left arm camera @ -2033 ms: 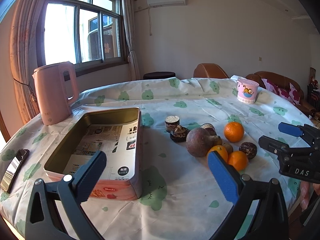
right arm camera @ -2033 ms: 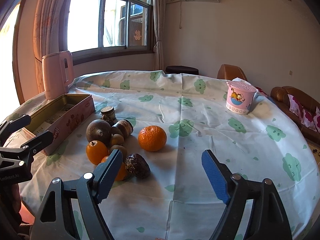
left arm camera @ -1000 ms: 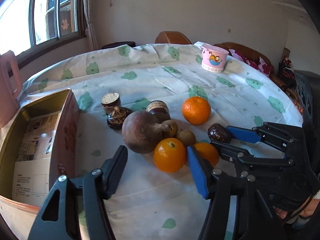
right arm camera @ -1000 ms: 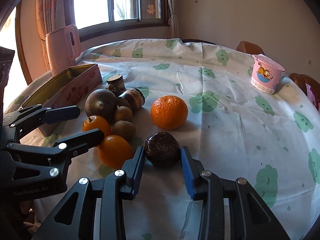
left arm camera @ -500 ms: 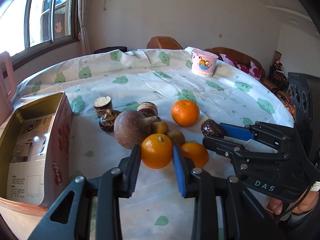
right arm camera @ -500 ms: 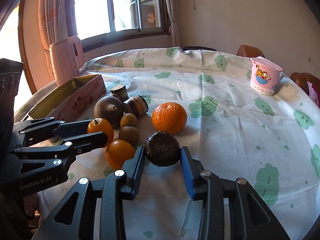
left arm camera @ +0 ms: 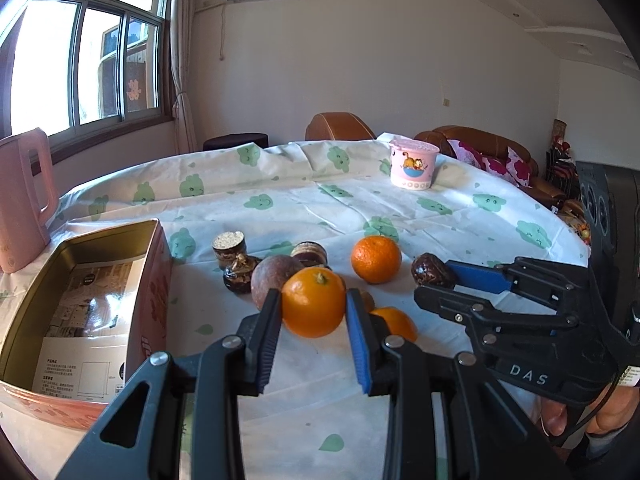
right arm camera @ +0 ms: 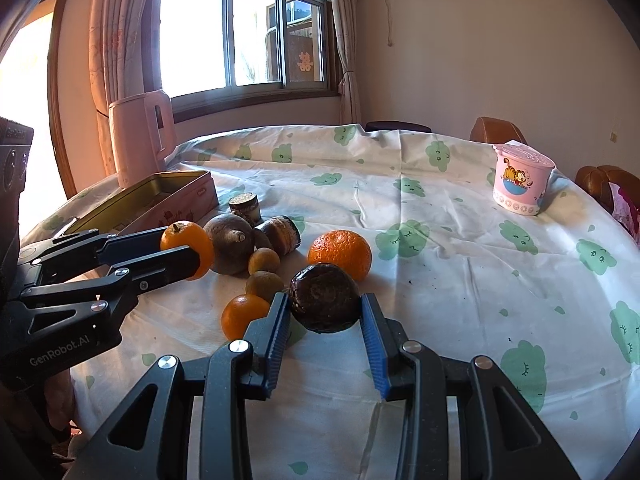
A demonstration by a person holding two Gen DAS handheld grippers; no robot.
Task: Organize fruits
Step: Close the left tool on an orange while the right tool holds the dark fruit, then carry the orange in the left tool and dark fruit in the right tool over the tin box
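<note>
Here, smooth round orange (left arm camera: 313,303), wrinkled dark brown fruit (right arm camera: 324,298), both gripper-clamped

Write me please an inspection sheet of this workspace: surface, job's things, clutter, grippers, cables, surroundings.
Surface: round table under a white tablecloth with green prints.
Job's things: open tin box, holding only printed paper; small orange; dark round fruit; big orange, brown round fruit and smaller pieces in a loose pile.
Clutter: pink kettle; pink cartoon cup.
Grippers: left gripper jaws closed on the small orange; right gripper jaws closed on the dark round fruit.
Cables: nothing seen on the table.
Surroundings: window, curtains, wall air conditioner, brown chairs.
</note>
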